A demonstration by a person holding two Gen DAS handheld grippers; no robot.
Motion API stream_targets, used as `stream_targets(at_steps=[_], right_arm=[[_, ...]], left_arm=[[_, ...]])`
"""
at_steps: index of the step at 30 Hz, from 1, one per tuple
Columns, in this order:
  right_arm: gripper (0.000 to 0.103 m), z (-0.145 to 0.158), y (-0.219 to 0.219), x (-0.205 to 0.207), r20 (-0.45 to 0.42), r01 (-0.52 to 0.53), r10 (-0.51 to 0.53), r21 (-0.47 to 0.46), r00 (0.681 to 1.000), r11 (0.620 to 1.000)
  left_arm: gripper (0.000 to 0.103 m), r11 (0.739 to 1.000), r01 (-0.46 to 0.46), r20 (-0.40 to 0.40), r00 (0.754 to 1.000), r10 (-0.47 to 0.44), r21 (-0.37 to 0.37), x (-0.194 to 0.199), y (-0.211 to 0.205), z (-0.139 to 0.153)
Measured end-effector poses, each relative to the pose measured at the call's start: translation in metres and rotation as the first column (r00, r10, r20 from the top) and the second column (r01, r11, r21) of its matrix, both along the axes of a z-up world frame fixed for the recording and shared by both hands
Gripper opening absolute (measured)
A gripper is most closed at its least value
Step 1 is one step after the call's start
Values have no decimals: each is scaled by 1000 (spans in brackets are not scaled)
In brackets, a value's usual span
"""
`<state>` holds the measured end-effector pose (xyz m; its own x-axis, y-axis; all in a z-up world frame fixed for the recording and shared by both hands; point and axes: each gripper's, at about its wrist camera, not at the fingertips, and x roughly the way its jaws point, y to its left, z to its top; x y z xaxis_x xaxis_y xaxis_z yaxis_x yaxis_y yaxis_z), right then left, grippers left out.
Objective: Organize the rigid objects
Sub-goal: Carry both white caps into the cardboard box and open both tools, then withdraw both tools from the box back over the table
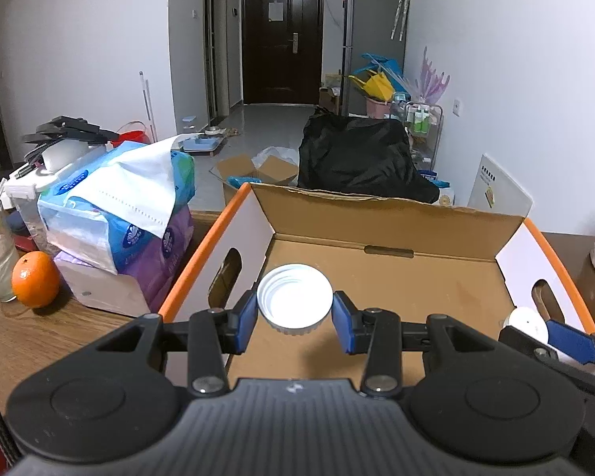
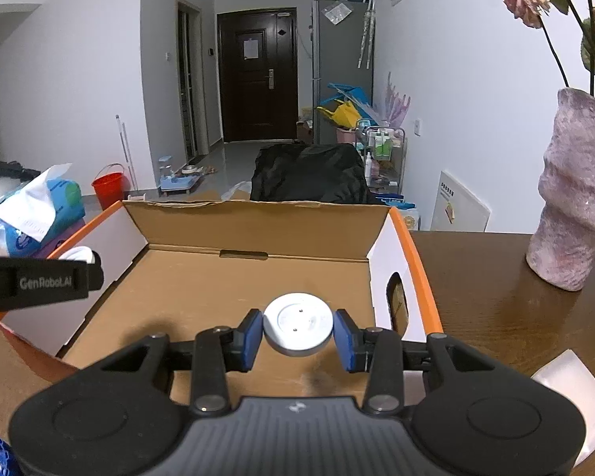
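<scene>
Two blue-padded grippers hang over an open corrugated cardboard box (image 1: 377, 277) with orange edges, white outer walls and oval handle cut-outs. The left gripper (image 1: 294, 313) clamps a white plastic screw cap (image 1: 294, 299), round, ribbed on its outer wall and threaded inside, its hollow facing the camera; both pads press on its sides. The right gripper (image 2: 297, 335) grips a flat, smooth, pale grey disc (image 2: 298, 323) with two tiny holes in its face, pinched edge to edge between its pads. Each piece sits between fingers only narrowly parted, above the box's bare brown floor. Left of the right gripper's fingers, the other tool's black arm reads "GenRobot.AI". Right of them stands a rough, mottled pink vase (image 2: 571, 198) on the dark wooden table (image 2: 496, 297).
</scene>
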<state>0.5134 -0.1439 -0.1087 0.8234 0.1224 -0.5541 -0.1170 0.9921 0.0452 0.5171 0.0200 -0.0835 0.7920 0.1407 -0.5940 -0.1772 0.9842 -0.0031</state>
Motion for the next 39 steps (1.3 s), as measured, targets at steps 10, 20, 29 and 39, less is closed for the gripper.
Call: stream_targets(at_steps=[10,20,29,39], right_arm=[[87,5,-6,-4,27,63,-63,-1,998,998],[103,9,-11,-5,51,105,-104,-9,993,994],[103,10,-12,-5,49,111,-110,-17,993,994],[103,18,-16,-17,64,119,-118,-11,991,993]], left_arm=[[83,1000,-14,-3,1000,14,5,0,1,-1],[103,999,-45,22,999,44,21,-3,2,4],[103,998,-60,21,998,60,10,-5,5,5],[103,997,-73,45,996,71,31,-18,1,12]])
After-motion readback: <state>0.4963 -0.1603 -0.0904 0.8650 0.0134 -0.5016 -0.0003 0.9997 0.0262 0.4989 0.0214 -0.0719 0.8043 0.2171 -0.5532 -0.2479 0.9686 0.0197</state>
